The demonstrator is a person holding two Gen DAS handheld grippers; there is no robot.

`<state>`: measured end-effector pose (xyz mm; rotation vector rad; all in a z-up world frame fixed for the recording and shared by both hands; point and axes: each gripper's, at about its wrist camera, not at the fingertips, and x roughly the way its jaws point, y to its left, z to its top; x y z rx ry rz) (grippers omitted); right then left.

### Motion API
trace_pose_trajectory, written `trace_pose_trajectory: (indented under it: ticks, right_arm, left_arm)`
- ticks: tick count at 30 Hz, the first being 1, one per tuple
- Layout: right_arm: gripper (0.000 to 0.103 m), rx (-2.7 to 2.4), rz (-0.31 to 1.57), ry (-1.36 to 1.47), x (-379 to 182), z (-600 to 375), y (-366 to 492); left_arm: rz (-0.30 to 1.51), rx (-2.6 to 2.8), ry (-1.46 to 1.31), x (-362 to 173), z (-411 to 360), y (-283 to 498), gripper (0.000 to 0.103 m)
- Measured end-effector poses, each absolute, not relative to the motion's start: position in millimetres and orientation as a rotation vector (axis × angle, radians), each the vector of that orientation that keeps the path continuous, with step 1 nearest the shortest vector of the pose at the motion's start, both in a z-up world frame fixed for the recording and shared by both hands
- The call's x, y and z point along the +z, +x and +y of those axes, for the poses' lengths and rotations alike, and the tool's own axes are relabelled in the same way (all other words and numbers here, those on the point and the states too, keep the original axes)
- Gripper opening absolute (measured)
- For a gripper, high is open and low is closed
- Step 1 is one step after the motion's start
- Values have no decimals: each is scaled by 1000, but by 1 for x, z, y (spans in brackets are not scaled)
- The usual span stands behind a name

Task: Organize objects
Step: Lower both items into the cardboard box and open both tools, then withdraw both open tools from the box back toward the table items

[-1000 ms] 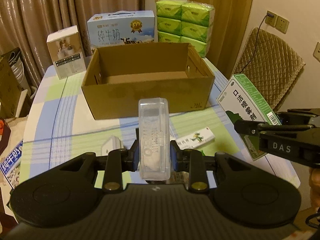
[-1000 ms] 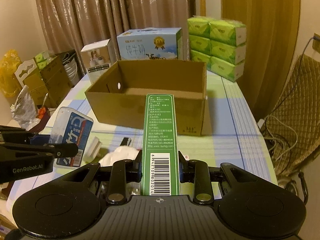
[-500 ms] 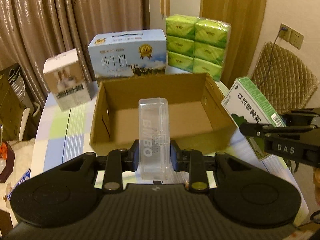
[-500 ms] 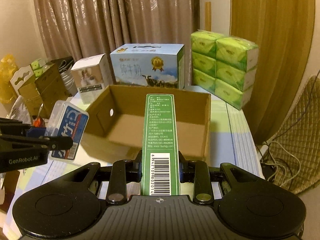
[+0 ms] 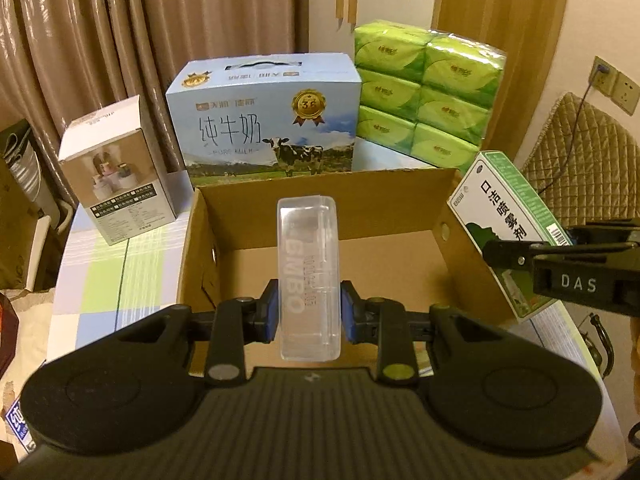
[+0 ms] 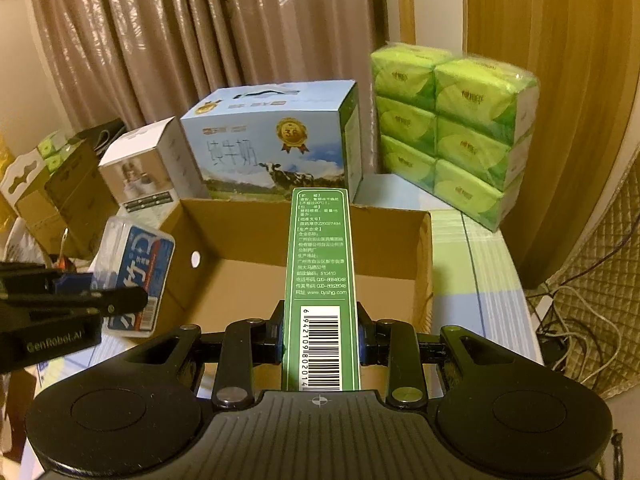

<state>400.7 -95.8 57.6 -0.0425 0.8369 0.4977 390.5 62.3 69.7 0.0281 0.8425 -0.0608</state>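
Note:
An open brown cardboard box [image 5: 456, 216] [image 6: 420, 264] stands on the table, with nothing in the part I can see. My left gripper [image 5: 308, 316] is shut on a clear plastic case [image 5: 308, 264] and holds it above the box's near left part. The case shows a blue label in the right wrist view [image 6: 136, 276]. My right gripper [image 6: 320, 340] is shut on a long green carton [image 6: 320, 256] above the box's near edge. The carton also shows at the box's right wall in the left wrist view [image 5: 508, 220].
Behind the box stand a blue milk carton [image 5: 264, 120], a stack of green tissue packs [image 5: 428, 88] and a small white product box [image 5: 116, 176]. A checked tablecloth [image 5: 104, 264] covers the table. A quilted chair [image 5: 592, 160] stands at the right, and clutter lies at the left [image 6: 48, 184].
Both grippers have risen and moved forward with their loads, from above the near table to above the cardboard box. The box interior now lies below them.

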Motion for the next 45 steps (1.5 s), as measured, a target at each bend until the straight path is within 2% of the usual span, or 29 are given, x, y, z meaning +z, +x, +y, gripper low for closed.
trace_pose_trajectory:
  ticks: [13, 14, 16, 25, 29, 30, 31, 32, 34, 39, 45]
  right_arm:
    - [28, 460, 874, 6, 18, -92, 434]
    - [28, 459, 876, 11, 16, -93, 435]
    - [28, 455, 882, 14, 10, -93, 436]
    - [28, 448, 894, 10, 0, -95, 442]
    - [29, 480, 843, 32, 5, -94, 445]
    - [40, 488, 829, 39, 6, -95, 446]
    - [63, 487, 818, 48, 8, -96, 446]
    - [69, 484, 802, 58, 11, -99, 444]
    - [71, 480, 787, 55, 15, -103, 441]
    - [72, 471, 781, 47, 23, -117, 428]
    - [82, 477, 780, 35, 40, -138, 387]
  left_arm:
    - [886, -64, 36, 17, 54, 436, 26]
    - [880, -58, 29, 14, 53, 438, 27]
    - [863, -44, 2, 9, 54, 441, 41]
    - [850, -26, 0, 7, 59, 434, 42]
    - [847, -13, 0, 10, 66, 429, 44]
    - [845, -9, -3, 11, 68, 426, 47]
    - [841, -6, -3, 12, 70, 423, 48]
    - [837, -3, 1, 13, 71, 421, 52]
    - [828, 5, 9, 16, 74, 414, 58]
    - [819, 18, -14, 24, 80, 395, 65]
    - [781, 31, -25, 44, 78, 352, 78]
